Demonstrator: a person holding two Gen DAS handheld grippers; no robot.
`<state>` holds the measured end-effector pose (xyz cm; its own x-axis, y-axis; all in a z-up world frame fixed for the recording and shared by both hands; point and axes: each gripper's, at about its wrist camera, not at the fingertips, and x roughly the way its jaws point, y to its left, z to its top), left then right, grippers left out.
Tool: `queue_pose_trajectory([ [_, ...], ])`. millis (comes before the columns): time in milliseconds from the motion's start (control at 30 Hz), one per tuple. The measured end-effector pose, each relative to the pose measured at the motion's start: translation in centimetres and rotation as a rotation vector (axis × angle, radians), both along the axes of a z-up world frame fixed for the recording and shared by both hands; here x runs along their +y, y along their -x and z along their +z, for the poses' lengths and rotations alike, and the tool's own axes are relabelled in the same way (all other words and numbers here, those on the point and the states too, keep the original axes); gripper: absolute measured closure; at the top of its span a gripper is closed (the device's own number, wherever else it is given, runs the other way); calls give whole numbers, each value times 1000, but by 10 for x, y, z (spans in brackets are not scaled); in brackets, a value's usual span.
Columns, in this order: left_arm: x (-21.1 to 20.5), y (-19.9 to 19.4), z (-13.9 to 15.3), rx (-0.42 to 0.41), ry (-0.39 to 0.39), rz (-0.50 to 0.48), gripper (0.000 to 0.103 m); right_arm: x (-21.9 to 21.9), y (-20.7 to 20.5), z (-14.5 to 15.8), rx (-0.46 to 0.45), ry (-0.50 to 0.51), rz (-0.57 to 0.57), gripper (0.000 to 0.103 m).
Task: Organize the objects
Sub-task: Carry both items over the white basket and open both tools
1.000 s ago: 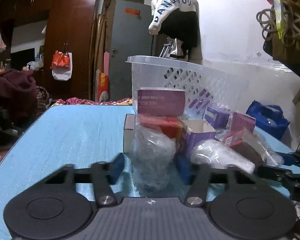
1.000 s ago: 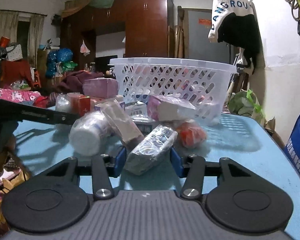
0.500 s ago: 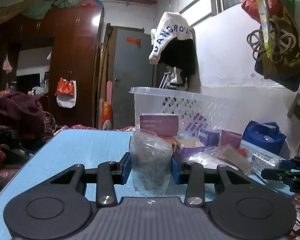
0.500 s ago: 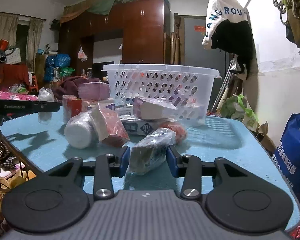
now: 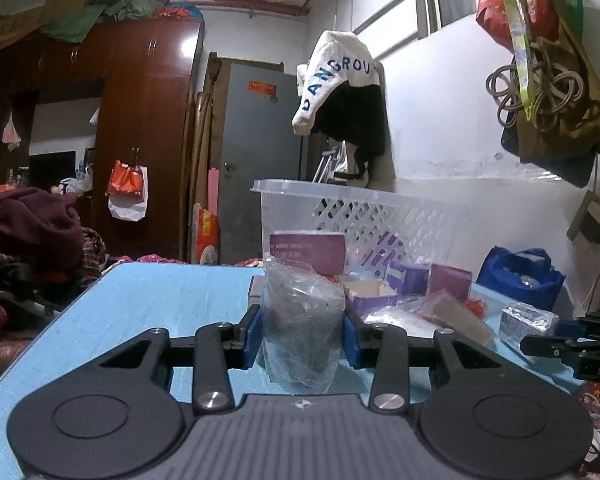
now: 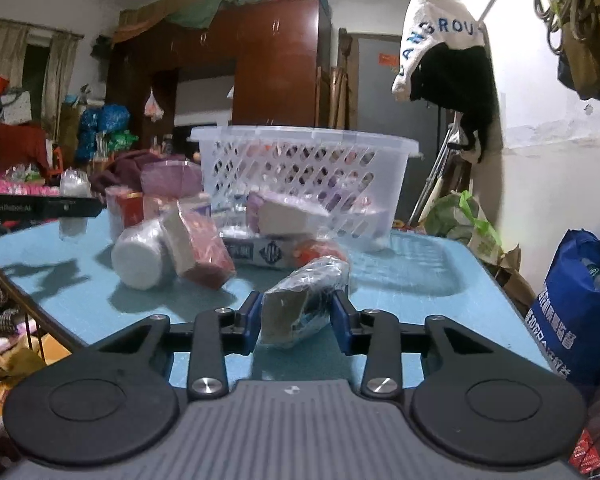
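1. Jaws first: the left gripper is clamping a clear-wrapped dark bundle, and the right gripper has just been closing, now pinching a plastic-wrapped packet.
2. Both loads are hanging just above the blue table.
3. Beyond them, loose boxes and a white roll are crowding the way.
4. Farthest, the white basket is waiting. The slick wrap could be slipping through the pads, or a carried load could be clipping the clutter.

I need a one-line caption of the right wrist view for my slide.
Right gripper, its jaws just closing, clamps a plastic-wrapped packet over the blue table, white basket behind.
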<state>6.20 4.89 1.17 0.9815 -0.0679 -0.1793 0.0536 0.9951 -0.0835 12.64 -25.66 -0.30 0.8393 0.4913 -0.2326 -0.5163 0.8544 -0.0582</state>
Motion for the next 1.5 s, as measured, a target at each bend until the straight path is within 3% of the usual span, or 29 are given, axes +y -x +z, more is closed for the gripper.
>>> queue_pose_trajectory([
  [167, -1, 3, 10, -34, 36, -30, 59, -4, 14, 20, -73, -27, 15, 63],
  [267, -4, -9, 34, -66, 65, -80, 59, 0, 13, 48, -139, -44, 27, 63],
  [433, -13, -77, 106, -76, 97, -130, 59, 32, -27, 127, -233, -50, 96, 63],
  [567, -12, -155, 133, 33, 138, -109, 58, 67, -101, 161, -142, 4, 114, 63],
  [633, -10, -191, 127, 122, 139, -95, 52, 76, -128, 160, -119, 14, 100, 60],
  [700, -8, -210, 118, 184, 137, -56, 36, 81, -143, 153, -75, 22, 105, 47],
  [767, -4, -205, 112, 176, 125, -40, 36, 74, -138, 144, -73, 9, 101, 37],
  [800, -2, -196, 109, 157, 120, -64, 36, 69, -130, 141, -83, 9, 100, 22],
  [867, 2, -171, 105, 135, 113, -82, 35, 55, -108, 130, -109, 12, 81, 2],
  [900, 2, -151, 101, 111, 102, -67, 30, 48, -95, 121, -128, 12, 75, 0],
  [933, 2, -133, 96, 88, 82, -50, 19, 41, -85, 112, -132, 16, 73, 0],
  [1000, 0, -97, 80, 47, 9, -22, 13, 32, -77, 93, -81, 16, 70, 0],
  [1100, 4, -69, 59, 59, -31, 8, 13, 32, -84, 74, 15, 12, 101, 0],
  [1167, 13, -59, 47, 84, 10, -6, 13, 35, -92, 66, 48, 22, 91, 0],
  [1233, 19, -61, 40, 112, 27, -24, 13, 40, -97, 62, 74, 21, 90, 0],
  [1333, 20, -70, 32, 151, -8, -4, 13, 41, -102, 65, 115, -14, 119, 6],
  [1500, 17, -65, 27, 162, -40, -18, 14, 46, -100, 58, 142, 19, 113, 15],
])
